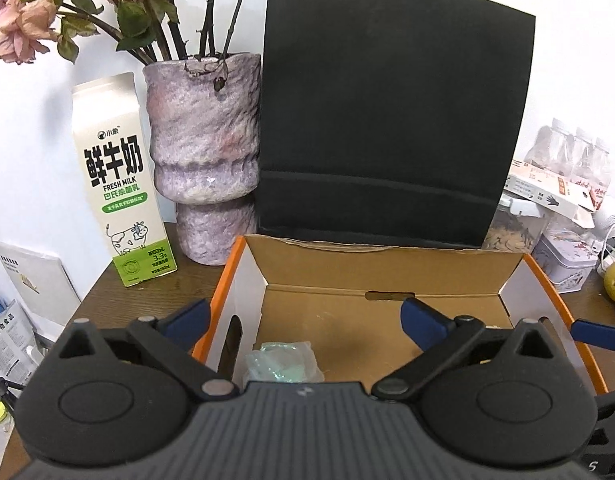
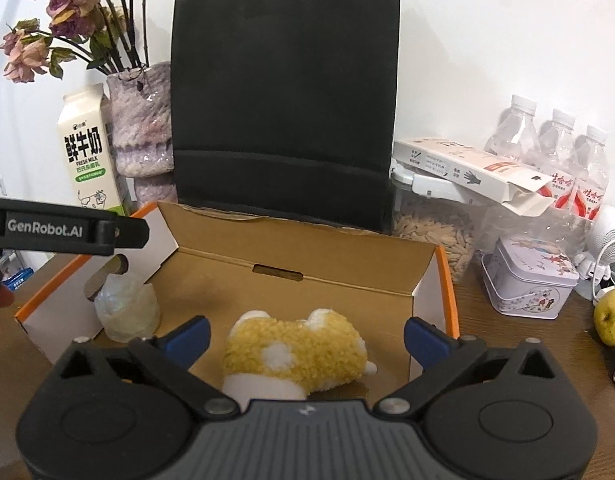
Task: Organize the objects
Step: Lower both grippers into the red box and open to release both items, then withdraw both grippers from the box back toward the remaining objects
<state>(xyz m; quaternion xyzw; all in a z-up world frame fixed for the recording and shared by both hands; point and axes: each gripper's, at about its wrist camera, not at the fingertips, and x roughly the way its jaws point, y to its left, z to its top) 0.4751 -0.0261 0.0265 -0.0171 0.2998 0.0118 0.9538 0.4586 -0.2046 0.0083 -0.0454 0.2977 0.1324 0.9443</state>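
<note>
An open cardboard box (image 1: 387,264) with orange edges sits on the wooden table; it also shows in the right wrist view (image 2: 291,256). Inside lie a clear plastic-wrapped greenish item (image 1: 281,364), at the box's left in the right wrist view (image 2: 127,308), and a yellow-and-white plush toy (image 2: 295,352). My left gripper (image 1: 307,320) is open and empty above the box's left half, over the wrapped item. My right gripper (image 2: 307,336) is open, its fingers either side of the plush toy without touching it. The left gripper's body (image 2: 67,232) shows at the left of the right wrist view.
Behind the box stand a black paper bag (image 1: 391,120), a stone-look vase (image 1: 205,152) with dried roses and a milk carton (image 1: 119,184). To the right are water bottles (image 2: 547,148), a glove box (image 2: 475,172), a seed jar (image 2: 435,240), a tin (image 2: 527,280) and a pear (image 2: 611,320).
</note>
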